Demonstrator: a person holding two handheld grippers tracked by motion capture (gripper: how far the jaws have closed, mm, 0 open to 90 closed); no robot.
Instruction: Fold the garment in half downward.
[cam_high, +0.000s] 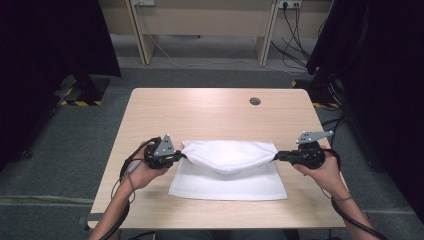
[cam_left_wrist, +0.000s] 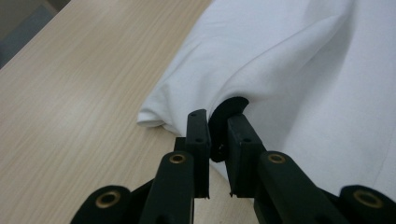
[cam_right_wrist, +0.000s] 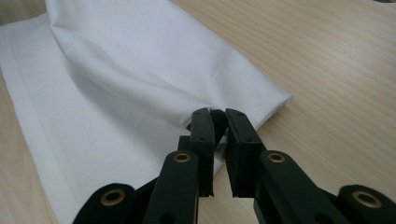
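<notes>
Pale wooden table (cam_high: 210, 112) carries a white cloth (cam_high: 230, 175) near its front edge. Left gripper (cam_high: 176, 156) and right gripper (cam_high: 278, 156) fingers pinch its far corners, lifted toward the near hem; the fold looks half done, laying down and smoothing remain.

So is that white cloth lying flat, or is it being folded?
Partly folded: the white fabric cloth has its far part doubled over the flat near part, each end pinched by a hand-held gripper, left and right.
</notes>
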